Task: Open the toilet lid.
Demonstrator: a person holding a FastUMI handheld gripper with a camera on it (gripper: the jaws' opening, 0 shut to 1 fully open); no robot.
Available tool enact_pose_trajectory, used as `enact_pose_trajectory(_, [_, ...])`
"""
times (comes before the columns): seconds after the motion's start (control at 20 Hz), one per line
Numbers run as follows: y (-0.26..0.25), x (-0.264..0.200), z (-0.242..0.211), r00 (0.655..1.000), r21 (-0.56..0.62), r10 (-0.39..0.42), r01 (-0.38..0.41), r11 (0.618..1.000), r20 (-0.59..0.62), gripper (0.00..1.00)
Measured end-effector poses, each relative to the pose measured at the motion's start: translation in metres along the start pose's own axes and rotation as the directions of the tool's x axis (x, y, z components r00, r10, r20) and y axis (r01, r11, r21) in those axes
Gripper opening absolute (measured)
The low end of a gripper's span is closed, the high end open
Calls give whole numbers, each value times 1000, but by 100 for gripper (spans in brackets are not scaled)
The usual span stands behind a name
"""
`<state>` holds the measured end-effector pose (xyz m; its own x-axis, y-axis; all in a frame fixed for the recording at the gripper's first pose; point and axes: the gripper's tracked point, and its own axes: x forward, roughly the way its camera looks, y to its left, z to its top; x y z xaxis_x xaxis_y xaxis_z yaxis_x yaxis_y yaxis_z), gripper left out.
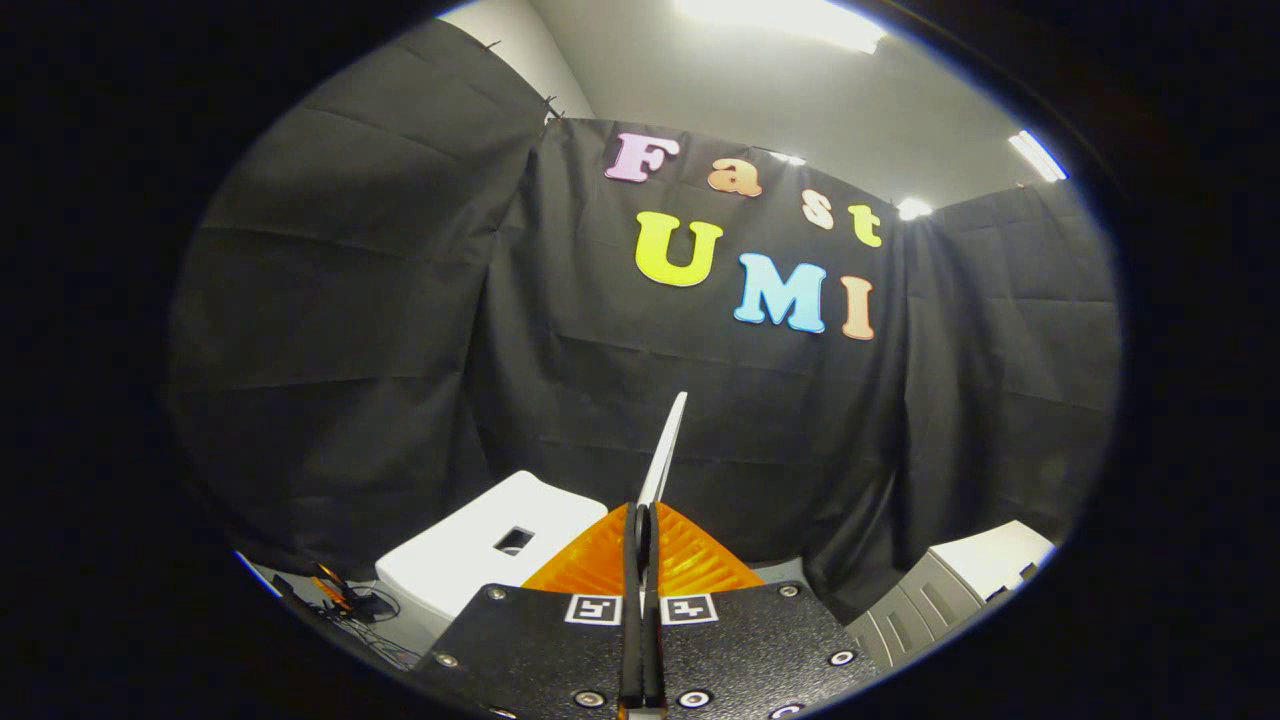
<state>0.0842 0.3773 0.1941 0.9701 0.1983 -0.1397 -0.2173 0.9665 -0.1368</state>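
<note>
Tongs (641, 520) of the gripper are closed on the thin edge of the white toilet lid (668, 445), pinching it from both sides. I judge the lid is held raised, edge-on, in front of the white tank (470, 560), because the pinch lets it swing open.

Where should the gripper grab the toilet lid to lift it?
By its thin free edge, pinched from both flat sides. The toilet lid stands edge-on between the fingers, a slim white blade rising beyond them, so each finger meets a broad face. The gripper looks shut on that edge already, beside the white tank.
</note>
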Motion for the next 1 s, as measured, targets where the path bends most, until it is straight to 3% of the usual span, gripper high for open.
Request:
enact_pose_trajectory(0.5, [66,10,2,989,13,142,-143,990,29,0])
enact_pose_trajectory(1.0, [106,21,-1,978,-11,202,-202,979,56,0])
